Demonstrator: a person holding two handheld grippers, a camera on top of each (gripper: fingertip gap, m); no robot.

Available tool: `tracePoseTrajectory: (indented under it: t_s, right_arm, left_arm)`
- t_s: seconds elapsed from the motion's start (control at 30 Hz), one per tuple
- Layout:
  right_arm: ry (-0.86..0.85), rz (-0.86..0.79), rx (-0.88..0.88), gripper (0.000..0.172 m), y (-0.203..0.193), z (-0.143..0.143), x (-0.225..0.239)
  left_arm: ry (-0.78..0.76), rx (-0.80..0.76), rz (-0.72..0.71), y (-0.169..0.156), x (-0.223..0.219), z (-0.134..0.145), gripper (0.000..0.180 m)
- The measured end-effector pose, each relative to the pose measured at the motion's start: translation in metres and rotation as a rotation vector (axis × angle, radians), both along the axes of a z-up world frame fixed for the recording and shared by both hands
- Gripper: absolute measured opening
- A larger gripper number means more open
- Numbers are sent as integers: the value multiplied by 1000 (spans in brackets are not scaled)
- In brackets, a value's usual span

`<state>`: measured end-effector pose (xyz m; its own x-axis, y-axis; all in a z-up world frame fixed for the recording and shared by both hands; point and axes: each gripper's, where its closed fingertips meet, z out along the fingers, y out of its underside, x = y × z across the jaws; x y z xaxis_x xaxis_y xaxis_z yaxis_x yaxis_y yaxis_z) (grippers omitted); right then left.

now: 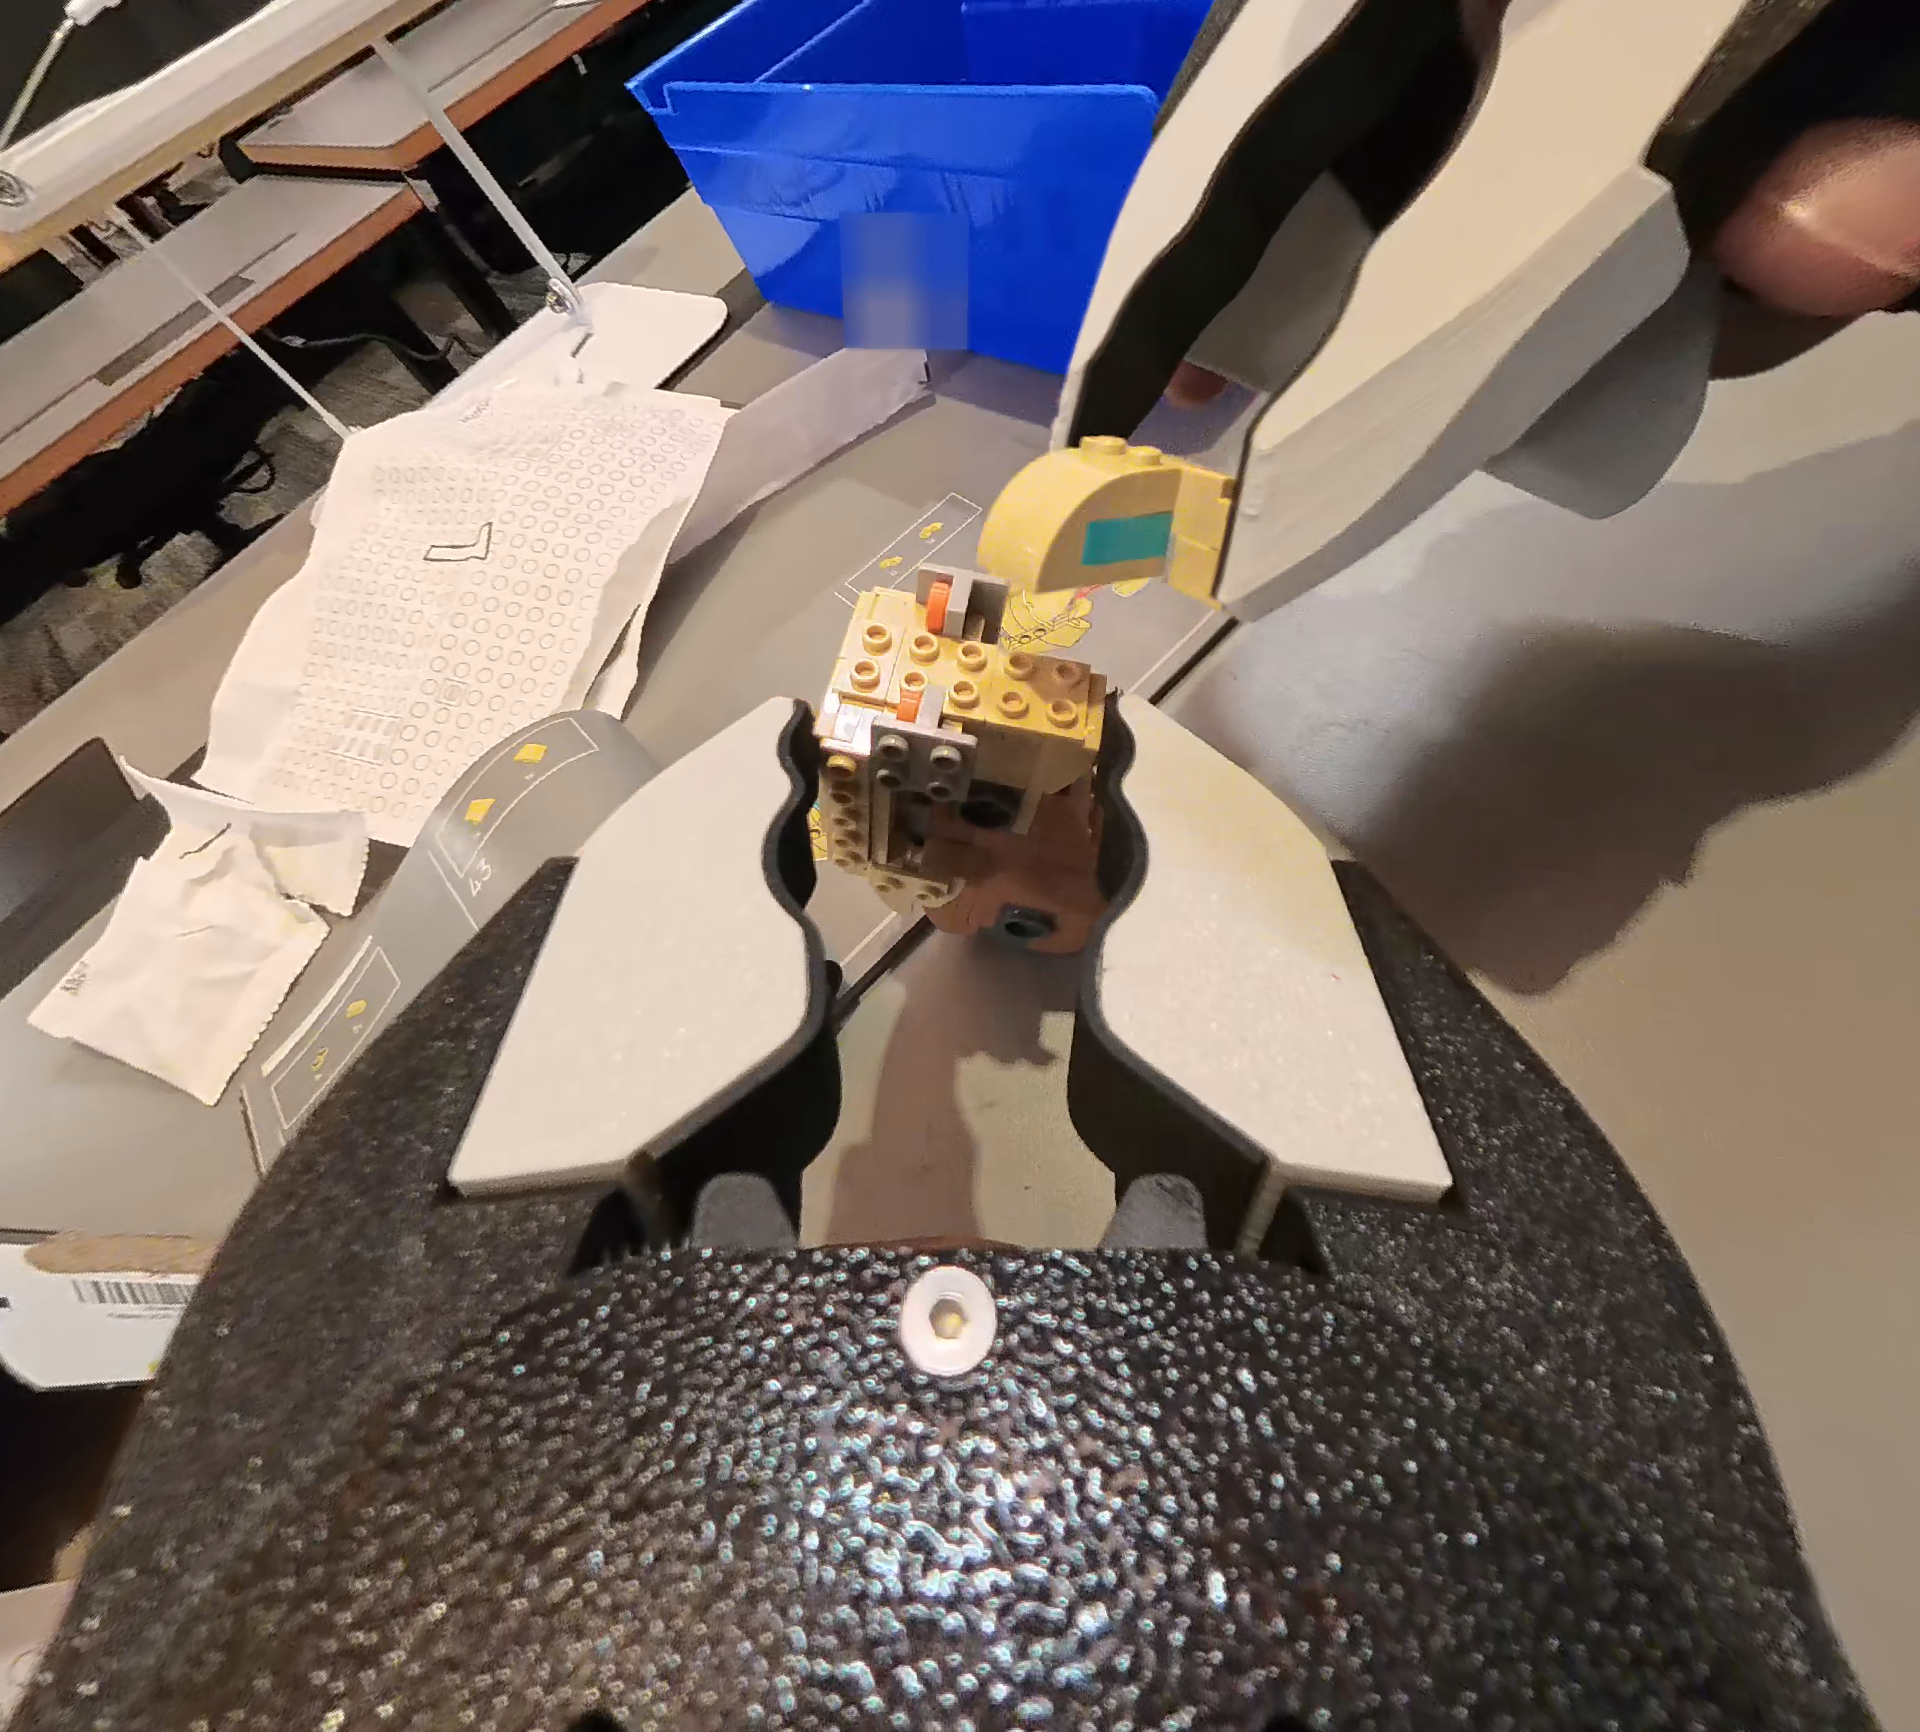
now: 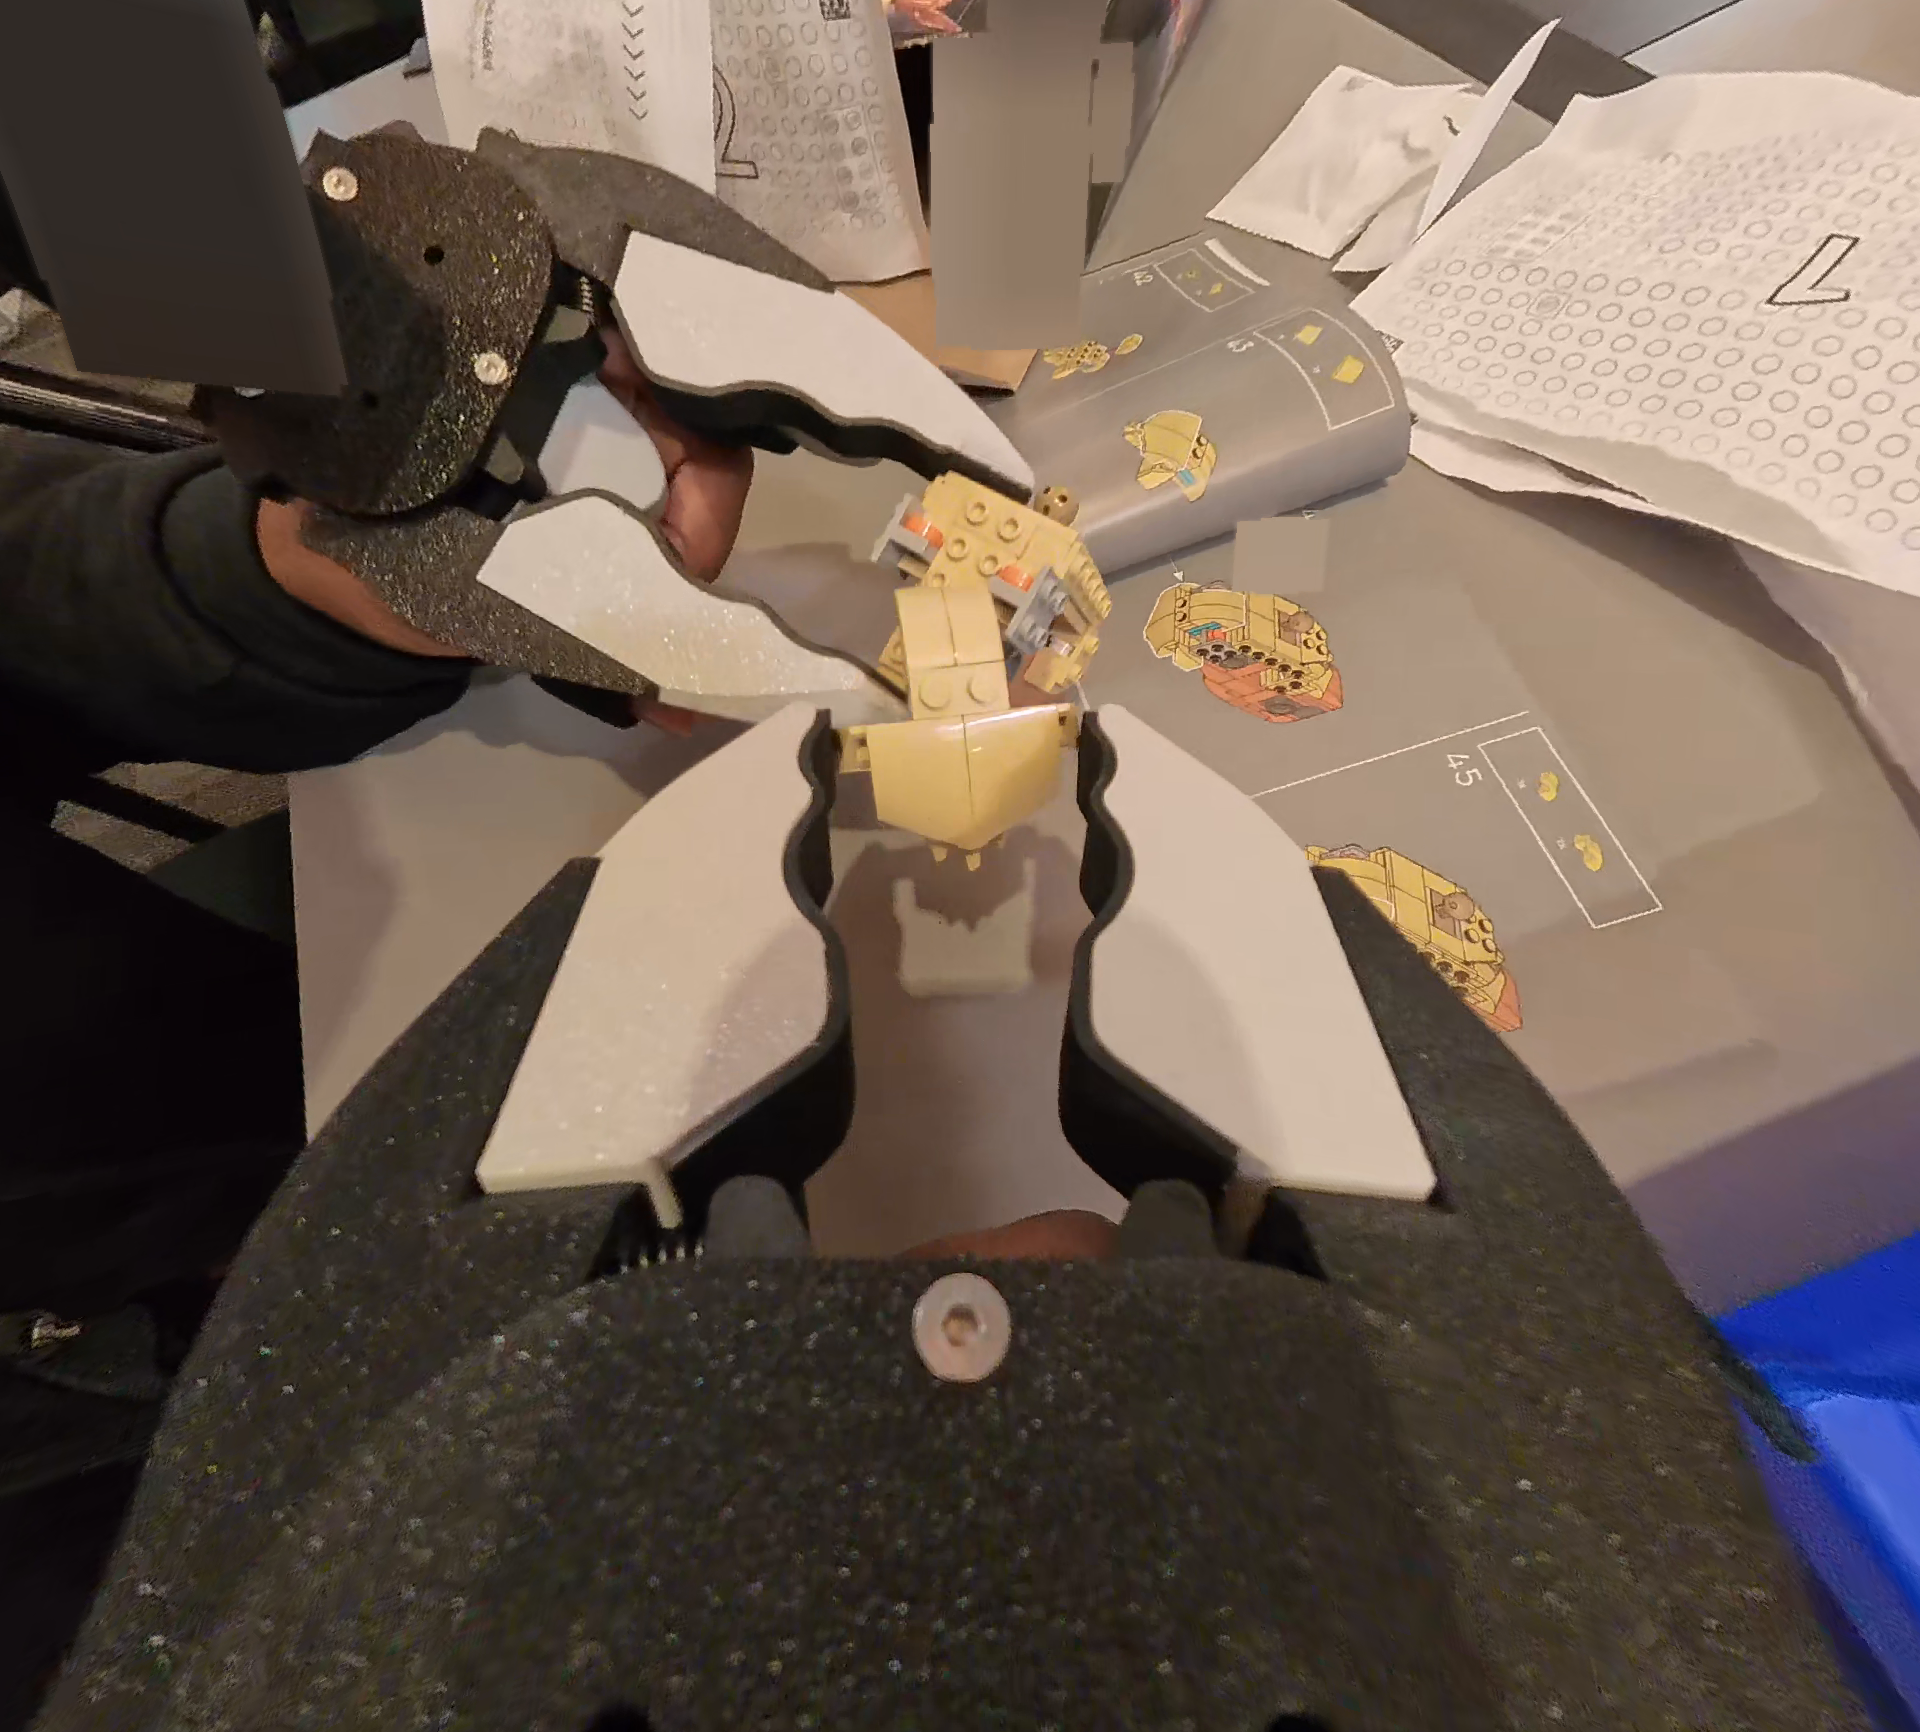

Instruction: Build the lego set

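Note:
My left gripper (image 1: 956, 778) is shut on a tan brick block (image 1: 977, 695) with grey and orange clip parts and a brown underside, held above the grey table (image 1: 1558, 747). My right gripper (image 1: 1153, 487) comes in from the upper right, shut on a tan curved brick piece (image 1: 1070, 519) with a teal patch. That piece hangs close above the far end of the block. In the right wrist view my right gripper (image 2: 951, 768) presses both pads on the curved piece (image 2: 966, 773). My left gripper (image 2: 961, 591) holds the block (image 2: 997, 539) just beyond it.
An open instruction booklet (image 2: 1455, 747) lies on the table under both grippers. Torn white paper bags (image 1: 468, 591) lie to the left and also show in the right wrist view (image 2: 1662, 332). Blue bins (image 1: 883, 155) stand behind. A white desk lamp (image 1: 208, 72) stands far left. About 4 cm separates my left fingertips from my right.

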<state>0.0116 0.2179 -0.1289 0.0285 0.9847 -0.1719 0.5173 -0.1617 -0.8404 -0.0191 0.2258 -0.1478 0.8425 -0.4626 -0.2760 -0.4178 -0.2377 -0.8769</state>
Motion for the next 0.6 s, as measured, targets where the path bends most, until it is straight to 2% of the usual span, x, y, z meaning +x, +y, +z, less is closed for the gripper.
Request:
tracePoseTrajectory:
  t_s: [0.6]
  right_arm:
    - [-14, -60, 29, 45, 4, -5, -11]
  left_arm:
    - [75, 55, 40, 1, 3, 1, 51]
